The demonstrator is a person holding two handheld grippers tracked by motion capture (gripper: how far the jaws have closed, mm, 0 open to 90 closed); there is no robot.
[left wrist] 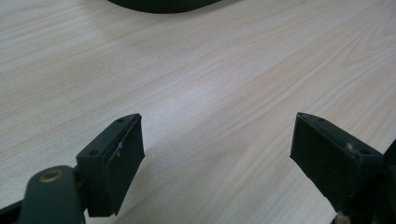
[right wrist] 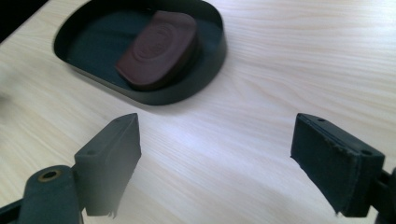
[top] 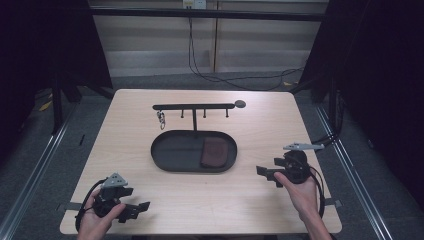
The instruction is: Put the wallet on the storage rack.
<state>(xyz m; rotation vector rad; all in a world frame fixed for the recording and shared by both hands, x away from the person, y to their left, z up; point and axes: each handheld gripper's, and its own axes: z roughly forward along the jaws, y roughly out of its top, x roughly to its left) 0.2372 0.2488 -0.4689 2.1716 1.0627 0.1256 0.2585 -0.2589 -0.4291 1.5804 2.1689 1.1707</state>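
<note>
A black oval tray (top: pixel 170 155) sits mid-table with a dark brown wallet (top: pixel 213 152) lying in its right end. Behind it stands a black hook rack (top: pixel 194 106) with a small key ring (top: pixel 161 119) hanging from its left hook. My left gripper (top: pixel 140 208) rests near the front left corner, open, with bare wood between its jaws (left wrist: pixel 217 144). My right gripper (top: pixel 267 175) is held at the front right, open, pointing toward the tray (right wrist: pixel 205 79) and the wallet (right wrist: pixel 159 49), well short of both.
The light wooden table (top: pixel 250 200) has a small dark round disc (top: pixel 240 104) at the rack's right end. Cables run across the floor behind the table. Metal rails flank both sides.
</note>
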